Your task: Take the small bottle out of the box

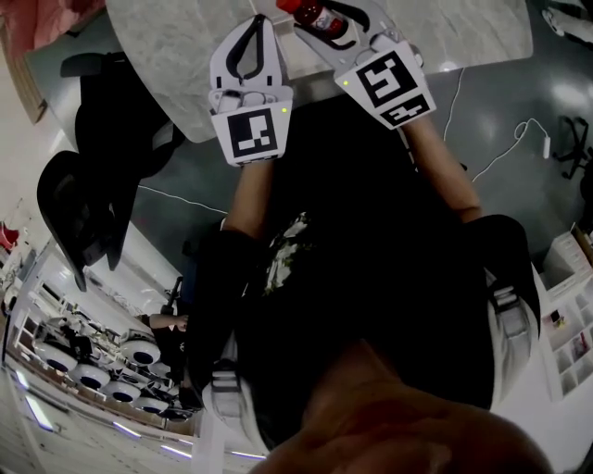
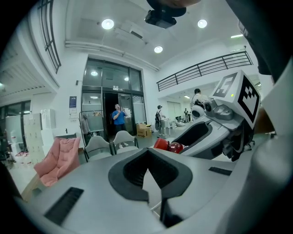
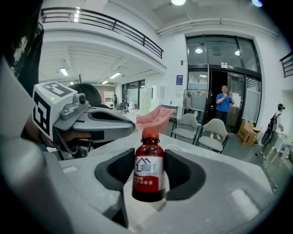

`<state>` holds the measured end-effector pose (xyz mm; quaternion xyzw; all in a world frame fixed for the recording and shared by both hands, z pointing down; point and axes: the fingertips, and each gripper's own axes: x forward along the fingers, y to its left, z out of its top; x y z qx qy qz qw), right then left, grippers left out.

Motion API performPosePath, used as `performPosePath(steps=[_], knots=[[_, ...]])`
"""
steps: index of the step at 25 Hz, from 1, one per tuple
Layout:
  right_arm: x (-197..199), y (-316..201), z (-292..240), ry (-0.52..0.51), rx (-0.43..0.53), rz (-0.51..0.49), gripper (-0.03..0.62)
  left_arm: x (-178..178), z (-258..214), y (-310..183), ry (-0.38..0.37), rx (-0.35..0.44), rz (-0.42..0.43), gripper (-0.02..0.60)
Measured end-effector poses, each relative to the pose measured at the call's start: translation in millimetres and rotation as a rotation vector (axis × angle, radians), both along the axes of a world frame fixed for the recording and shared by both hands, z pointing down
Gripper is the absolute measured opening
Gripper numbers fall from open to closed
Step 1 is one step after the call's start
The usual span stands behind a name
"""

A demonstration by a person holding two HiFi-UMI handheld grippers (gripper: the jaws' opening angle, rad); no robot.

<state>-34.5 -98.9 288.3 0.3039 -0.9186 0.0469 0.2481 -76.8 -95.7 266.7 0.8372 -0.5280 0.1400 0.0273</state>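
The small bottle [image 3: 148,167] is dark red with a red cap and a white label. It stands upright between the dark pads of my right gripper [image 3: 149,176], which is shut on it. In the head view the bottle [image 1: 313,16] shows at the top edge, held in the right gripper [image 1: 326,13] above the table. My left gripper [image 1: 262,24] is beside it on the left, jaws closed together with nothing in them. The left gripper view has its own jaws [image 2: 147,177] meeting, and the bottle [image 2: 170,146] off to the right. No box is in view.
A pale marble table [image 1: 176,56] lies under both grippers. Black chairs [image 1: 88,199] stand at its left and a white cable [image 1: 500,148] runs over the floor at right. Grey chairs [image 3: 201,130], a pink seat [image 2: 57,160] and a person in blue [image 2: 119,116] are farther off.
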Motion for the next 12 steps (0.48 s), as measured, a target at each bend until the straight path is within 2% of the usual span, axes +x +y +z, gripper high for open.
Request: performPosePath(steps=[12], knots=[[-4,-8,-57,-0.081,0.079,0.005,0.201,-3,-40,-13,0.021,0.074,0.001,0.008]])
